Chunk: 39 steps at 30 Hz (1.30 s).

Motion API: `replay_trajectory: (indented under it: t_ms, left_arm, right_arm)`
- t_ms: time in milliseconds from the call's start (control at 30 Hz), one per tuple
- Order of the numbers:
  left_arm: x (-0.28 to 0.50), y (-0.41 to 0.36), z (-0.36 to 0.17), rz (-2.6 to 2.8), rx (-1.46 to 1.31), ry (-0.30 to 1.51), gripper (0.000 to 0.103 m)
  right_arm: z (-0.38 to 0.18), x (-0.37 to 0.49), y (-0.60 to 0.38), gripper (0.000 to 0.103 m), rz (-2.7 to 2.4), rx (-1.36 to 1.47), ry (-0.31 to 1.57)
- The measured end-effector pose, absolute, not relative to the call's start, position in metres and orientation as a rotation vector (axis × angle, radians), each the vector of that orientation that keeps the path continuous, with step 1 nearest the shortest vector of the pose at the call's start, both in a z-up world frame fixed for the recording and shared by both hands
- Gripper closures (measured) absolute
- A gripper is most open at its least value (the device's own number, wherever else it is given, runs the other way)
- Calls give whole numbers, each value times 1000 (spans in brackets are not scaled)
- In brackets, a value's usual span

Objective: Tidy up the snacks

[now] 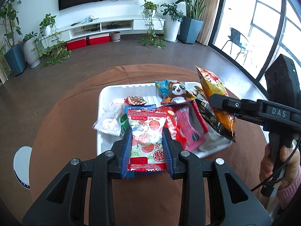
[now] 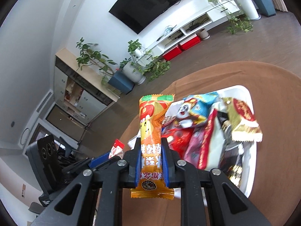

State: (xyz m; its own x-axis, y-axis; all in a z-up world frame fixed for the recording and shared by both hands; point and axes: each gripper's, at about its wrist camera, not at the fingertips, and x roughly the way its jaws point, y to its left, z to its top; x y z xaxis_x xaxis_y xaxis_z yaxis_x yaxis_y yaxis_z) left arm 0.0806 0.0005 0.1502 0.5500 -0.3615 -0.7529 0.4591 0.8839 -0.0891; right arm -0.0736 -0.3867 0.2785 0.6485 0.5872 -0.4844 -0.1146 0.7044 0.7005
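Note:
A white tray (image 1: pixel 100 101) on a round brown table holds several snack packets. My left gripper (image 1: pixel 146 131) is shut on a red-and-white lychee-print packet (image 1: pixel 145 131) at the tray's near edge. My right gripper (image 2: pixel 151 141) is shut on an orange packet (image 2: pixel 151 128) and holds it upright above the tray's right side; the orange packet also shows in the left wrist view (image 1: pixel 218 101). A panda packet (image 1: pixel 176 92) lies at the tray's far side on a red packet (image 1: pixel 188 130). A gold-and-red packet (image 2: pixel 242 118) lies on the pile in the right wrist view.
A white wrapped sweet (image 1: pixel 109 124) overhangs the tray's left rim. A brown cloth (image 1: pixel 65 122) covers the table. A white round object (image 1: pixel 22 163) stands left of the table. Potted plants (image 1: pixel 32 49), a TV stand (image 1: pixel 112 26) and windows are beyond.

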Motion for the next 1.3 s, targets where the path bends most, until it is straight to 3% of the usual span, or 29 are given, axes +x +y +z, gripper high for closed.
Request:
replay_trajectory:
  t_ms: [433,500,633,933,1033,1133,1200,1300]
  left_arm:
    - [138,-34,116,-470,123,904,71]
    - [142,-34,115,-461,109,895,65]
    - [146,-32,117,-444,89,871,41]
    - [127,-20,134,-430,66,808,31]
    - [109,-13,142,-428,58,790,20]
    - [86,-8,151,-421,58,768,15]
    - [66,-4,156,-417,55,753,8]
    - [35,0,161,-410,47,735,3]
  right_arm:
    - [257,-51,-389,75,343,590,803]
    - [256,-50,-389,68,334,574,802]
    - [260,-51,-391,60,318,559,786]
    - [274,-72,-388,54,322,529,742]
    - [285,-88,-385,47,324,510,712]
    - [296,-110,-382,38,326,484,675]
    - [304,-128,-381,21,313,464,638]
    - [317,-159,-380,7,298,433,574]
